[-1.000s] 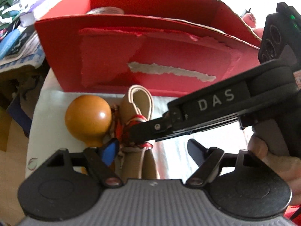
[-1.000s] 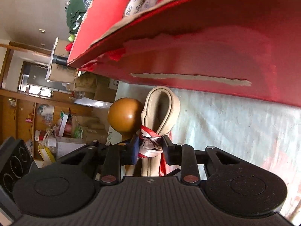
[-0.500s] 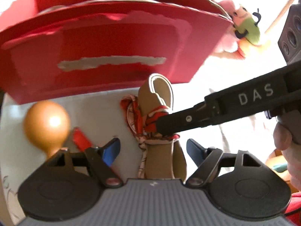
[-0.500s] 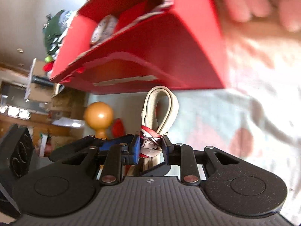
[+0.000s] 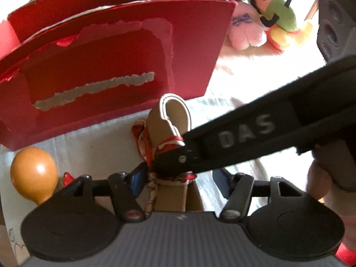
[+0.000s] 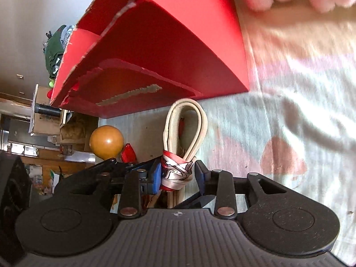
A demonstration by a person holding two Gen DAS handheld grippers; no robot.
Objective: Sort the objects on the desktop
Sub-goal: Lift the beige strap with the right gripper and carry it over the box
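At the far left of the left wrist view an orange wooden ball [image 5: 33, 169] sits on the pale tablecloth [image 5: 100, 138], with a small red piece [image 5: 66, 176] just beside it on its right. Behind both, on the far side, stands the red cardboard box [image 5: 106, 66], open at the top, its near face torn so that a grey strip of bare card shows.

Near the middle, the beige folded strap [image 5: 171, 115] points its looped end toward the box and stops just short of its lower edge. A red and white patterned scarf [image 5: 151, 153] is knotted around the strap. The left gripper [image 5: 175, 179] hangs close over the near end of the strap with its blue-tipped jaws apart, one on each side of it, neither pressing in.

From the right, the right gripper [image 5: 178, 153] reaches across, marked DAS on its side; in its own view its jaws are clamped on the scarf knot [image 6: 175, 173], with the strap loop [image 6: 185, 129] standing out ahead of them. A hand [image 5: 320, 180] grips its handle at the right edge.

Far right, beyond the box corner, a pink plush toy [image 5: 247, 31] and a green and yellow plush toy [image 5: 278, 11] lie touching on the cloth.
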